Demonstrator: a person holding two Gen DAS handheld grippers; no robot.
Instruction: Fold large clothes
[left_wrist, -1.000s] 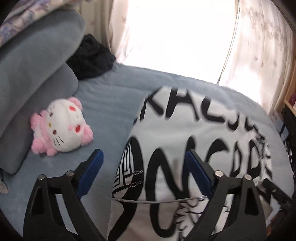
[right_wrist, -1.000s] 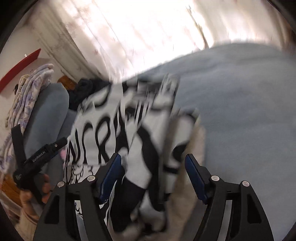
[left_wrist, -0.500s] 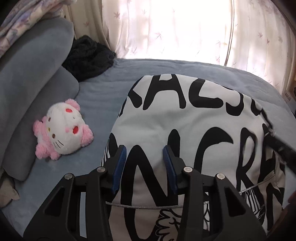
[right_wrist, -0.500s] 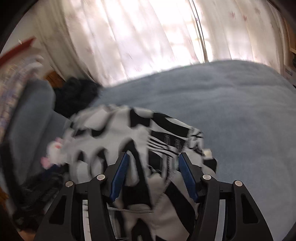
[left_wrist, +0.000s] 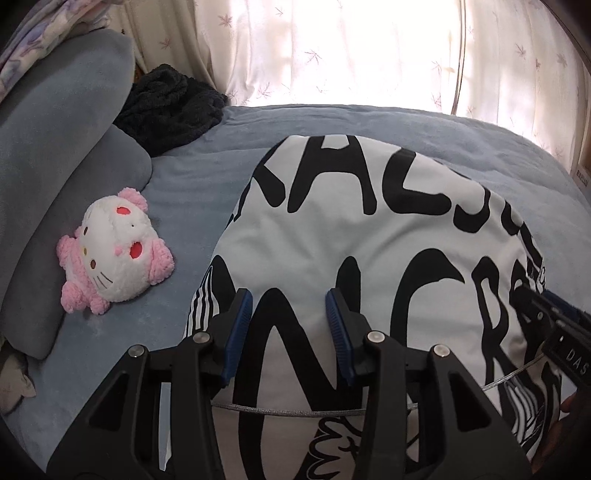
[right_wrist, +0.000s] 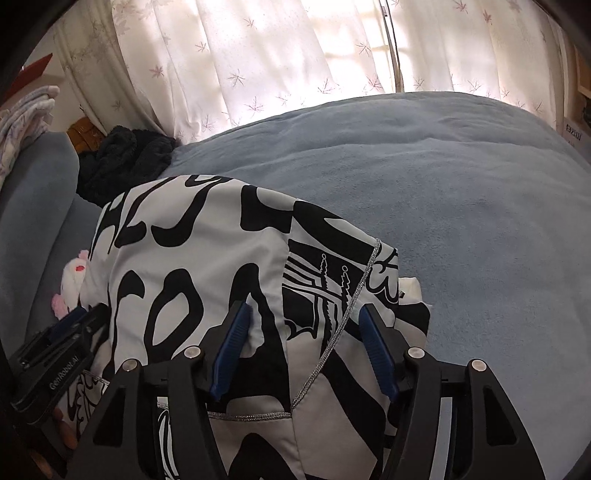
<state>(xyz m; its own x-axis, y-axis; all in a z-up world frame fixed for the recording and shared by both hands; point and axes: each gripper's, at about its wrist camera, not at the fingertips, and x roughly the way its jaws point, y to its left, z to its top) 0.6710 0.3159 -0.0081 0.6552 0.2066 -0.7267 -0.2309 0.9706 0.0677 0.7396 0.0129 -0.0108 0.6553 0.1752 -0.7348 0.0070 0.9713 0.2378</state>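
left tongs (left_wrist: 289, 308) have narrowed over the garment (left_wrist: 369, 240) since earlier.

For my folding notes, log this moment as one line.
garment: black-and-white printed garment on blue bed | left gripper: over fabric | right gripper: opening, fabric between | plush toy: beside

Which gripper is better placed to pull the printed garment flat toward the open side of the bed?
Probably the right gripper. It sits at the garment's bunched edge next to bare blue bed cover; its jaws are opening with cloth between them. The left gripper sits over the garment's middle, nearer the plush toy.
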